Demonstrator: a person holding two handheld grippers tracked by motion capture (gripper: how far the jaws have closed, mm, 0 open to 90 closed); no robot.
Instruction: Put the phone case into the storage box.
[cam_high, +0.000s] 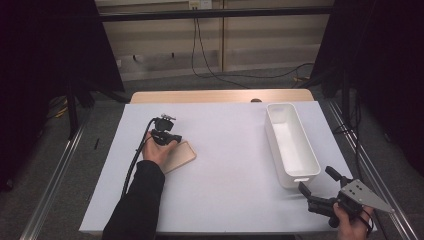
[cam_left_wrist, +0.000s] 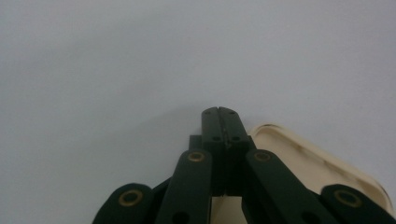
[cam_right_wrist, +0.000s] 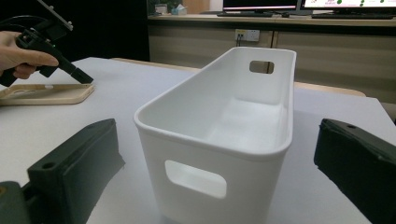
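A beige phone case (cam_high: 181, 157) lies flat on the white table cover, left of centre. My left gripper (cam_high: 176, 138) is shut, its tips pressed together at the case's far corner (cam_left_wrist: 219, 112); nothing shows between the jaws. The case (cam_left_wrist: 322, 163) sits just right of and under those jaws. From the right gripper view, the left gripper (cam_right_wrist: 82, 76) points down at the rim of the case (cam_right_wrist: 46, 94). A white open bin (cam_high: 291, 143) stands at the right. My right gripper (cam_high: 318, 181) is open, its jaws spread either side of the bin's near end (cam_right_wrist: 210, 154).
The white cover (cam_high: 225, 190) spans a wooden table whose far edge (cam_high: 220, 96) shows behind it. The bin is empty, with handle cut-outs (cam_right_wrist: 195, 178) at both ends. Metal rails run along the floor at each side, and cables lie on the floor beyond the table.
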